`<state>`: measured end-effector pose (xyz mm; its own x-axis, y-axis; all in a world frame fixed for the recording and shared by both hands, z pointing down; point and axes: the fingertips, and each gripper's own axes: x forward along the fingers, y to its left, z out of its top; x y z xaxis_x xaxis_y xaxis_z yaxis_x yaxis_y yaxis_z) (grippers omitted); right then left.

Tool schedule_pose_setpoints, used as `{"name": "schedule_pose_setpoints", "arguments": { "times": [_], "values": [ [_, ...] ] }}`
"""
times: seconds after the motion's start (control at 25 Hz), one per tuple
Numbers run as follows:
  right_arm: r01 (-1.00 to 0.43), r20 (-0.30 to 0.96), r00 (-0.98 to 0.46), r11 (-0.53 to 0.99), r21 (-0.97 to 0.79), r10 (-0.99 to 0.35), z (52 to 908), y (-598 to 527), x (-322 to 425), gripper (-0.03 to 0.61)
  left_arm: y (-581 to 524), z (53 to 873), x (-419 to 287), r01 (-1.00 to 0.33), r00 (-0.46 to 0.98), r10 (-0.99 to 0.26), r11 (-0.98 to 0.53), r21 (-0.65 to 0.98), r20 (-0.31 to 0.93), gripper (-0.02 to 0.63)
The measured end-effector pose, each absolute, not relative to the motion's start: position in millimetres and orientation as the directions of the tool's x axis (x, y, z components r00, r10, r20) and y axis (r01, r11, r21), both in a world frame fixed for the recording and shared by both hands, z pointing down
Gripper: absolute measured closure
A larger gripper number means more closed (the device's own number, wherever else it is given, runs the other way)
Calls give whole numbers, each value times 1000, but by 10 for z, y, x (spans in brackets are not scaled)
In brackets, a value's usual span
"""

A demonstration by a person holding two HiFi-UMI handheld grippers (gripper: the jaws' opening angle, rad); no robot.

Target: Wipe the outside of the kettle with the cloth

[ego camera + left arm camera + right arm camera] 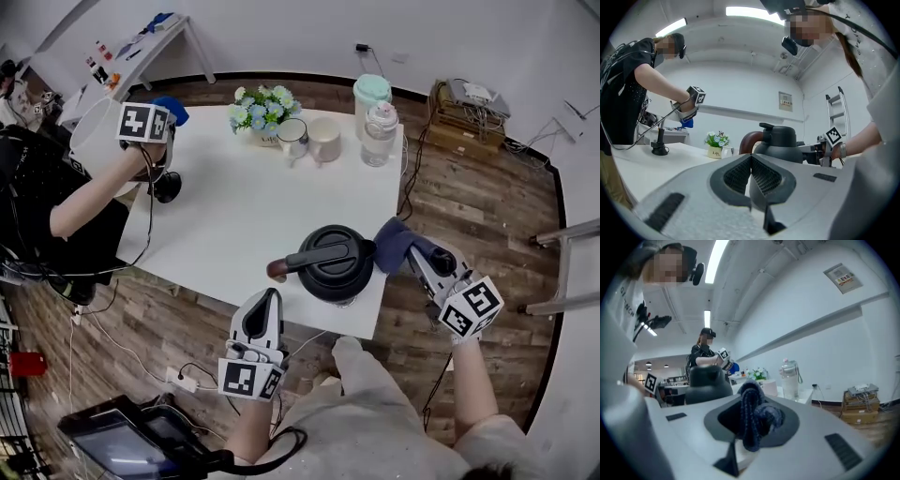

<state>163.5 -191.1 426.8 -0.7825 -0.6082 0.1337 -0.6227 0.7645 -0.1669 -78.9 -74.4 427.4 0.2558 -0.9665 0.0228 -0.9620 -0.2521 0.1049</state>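
A black kettle (335,265) with a brown handle (276,270) stands near the front edge of the white table (234,216). My right gripper (413,253) is shut on a dark blue cloth (397,241), held just right of the kettle's body; whether the cloth touches the kettle is unclear. The right gripper view shows the cloth (756,417) bunched between the jaws, the kettle (707,382) to the left. My left gripper (270,297) is shut and holds nothing, below the table edge, pointing up at the handle. In the left gripper view the kettle (781,142) rises beyond the closed jaws.
At the table's far side stand a flower pot (262,110), two mugs (309,139) and two bottles (376,112). A second person at the left holds another gripper (146,123) over a black stand (167,187). A wooden crate (465,119) sits on the floor.
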Motion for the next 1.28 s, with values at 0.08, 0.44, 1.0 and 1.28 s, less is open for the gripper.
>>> {"name": "schedule_pose_setpoints", "arguments": {
  "times": [0.08, 0.44, 1.0, 1.28],
  "values": [
    [-551, 58, -833, 818, -163, -549, 3869, -1931, 1566, 512, -748, 4190, -803, -962, 257, -966, -253, 102, 29, 606],
    [-265, 1, -963, 952, -152, -268, 3651, -2071, 1078, 512, -898, 4049, -829, -969, 229, -973, -227, 92, 9, 606],
    [-304, 242, -941, 902, -307, -235, 5009, -2127, 1000, 512, -846, 4057, -727, -967, 253, -967, -254, 28, -14, 604],
    [-367, 399, -881, 900, -235, -255, 5410, -2102, 1016, 512, -797, 4093, -742, -967, 252, -968, -252, 29, -14, 604]
  ]
}}
